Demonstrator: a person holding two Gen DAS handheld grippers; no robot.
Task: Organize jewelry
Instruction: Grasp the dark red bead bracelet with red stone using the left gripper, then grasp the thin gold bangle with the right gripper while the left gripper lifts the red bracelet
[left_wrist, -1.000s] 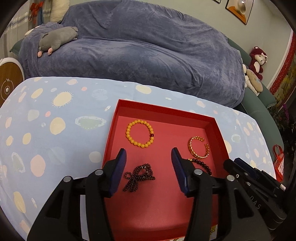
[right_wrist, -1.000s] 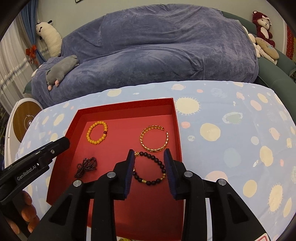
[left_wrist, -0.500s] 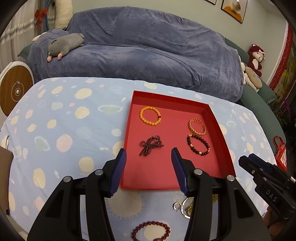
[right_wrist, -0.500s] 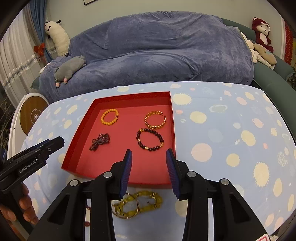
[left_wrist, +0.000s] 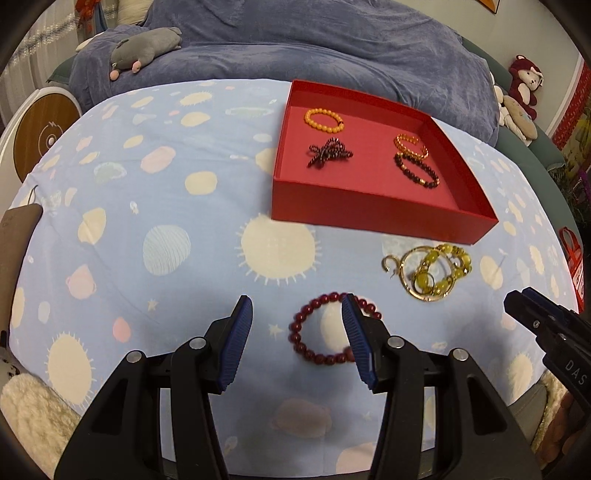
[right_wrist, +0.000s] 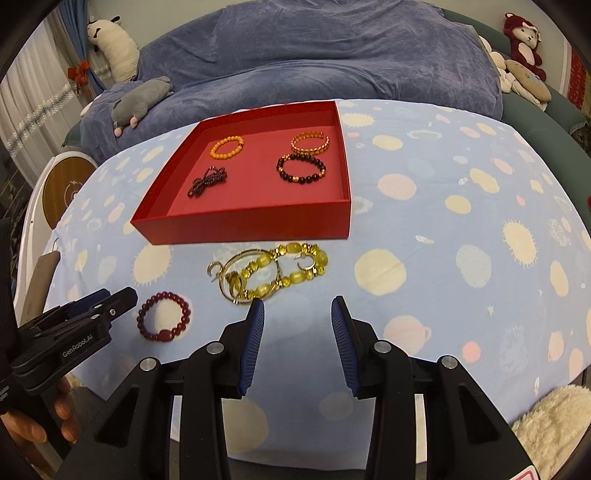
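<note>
A red tray (left_wrist: 373, 211) (right_wrist: 240, 221) on the blue spotted cloth holds an orange bead bracelet (left_wrist: 324, 120), a dark twisted bracelet (left_wrist: 328, 152), a gold bangle (left_wrist: 411, 144) and a dark bead bracelet (left_wrist: 416, 170). In front of the tray lie a dark red bead bracelet (left_wrist: 325, 334) (right_wrist: 163, 320) and a tangle of yellow bead and gold jewelry (left_wrist: 430, 273) (right_wrist: 269, 271). My left gripper (left_wrist: 297, 334) is open and empty just above the red bracelet. My right gripper (right_wrist: 297, 336) is open and empty, short of the yellow tangle.
A blue-covered sofa (right_wrist: 314, 59) with a grey plush toy (right_wrist: 138, 101) stands behind the table. More plush toys (right_wrist: 524, 40) sit at the right. A round wooden-faced device (left_wrist: 42, 129) stands at the left. The table's front edge is close below the grippers.
Both grippers have pulled back from over the tray toward the table's front edge. The red bracelet and yellow tangle have come into view before them. Both stay open.
</note>
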